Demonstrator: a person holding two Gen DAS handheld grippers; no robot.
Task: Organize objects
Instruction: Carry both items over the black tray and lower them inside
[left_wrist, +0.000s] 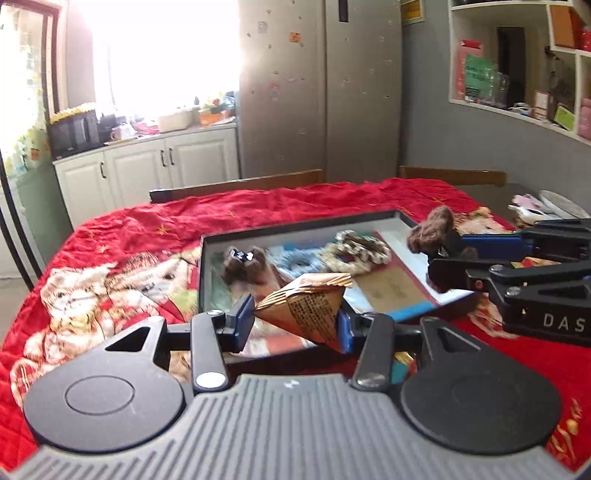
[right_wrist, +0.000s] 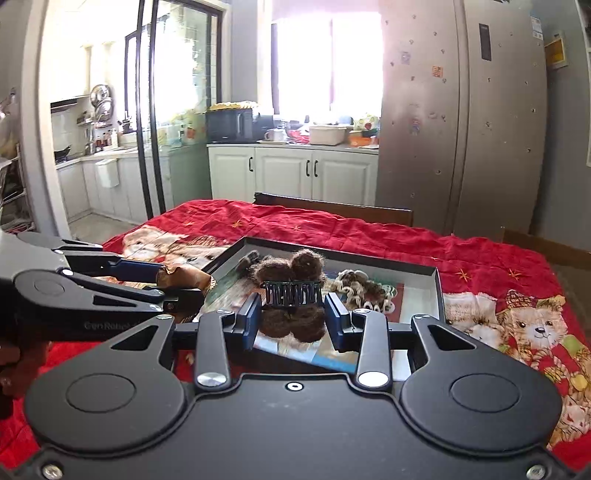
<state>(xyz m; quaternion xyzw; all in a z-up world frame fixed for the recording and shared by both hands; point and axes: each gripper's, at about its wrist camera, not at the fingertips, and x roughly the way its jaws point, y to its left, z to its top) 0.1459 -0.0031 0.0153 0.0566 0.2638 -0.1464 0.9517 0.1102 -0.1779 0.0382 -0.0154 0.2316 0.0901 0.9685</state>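
Fuzzy brown hair claw (right_wrist: 291, 295) pinched between right gripper (right_wrist: 293, 319) pads, hanging above near edge of black tray (right_wrist: 437, 284). Folded paper cone (left_wrist: 308, 302) clamped in left gripper (left_wrist: 295, 319), also above tray's near side. Risks, by judgement: soft fur slipping from the pads; thin paper crumpling or twisting free; grippers bumping, being close together over tray; drops landing on beaded scrunchie (left_wrist: 360, 247) inside tray.

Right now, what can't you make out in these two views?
- Folded paper fan, left wrist view: print too small to read.
- Tray contents, left wrist view: motion-blurred.
- Furry hair clip, right wrist view: lower half hidden between the right gripper fingers.
- Window, both views: blown out.
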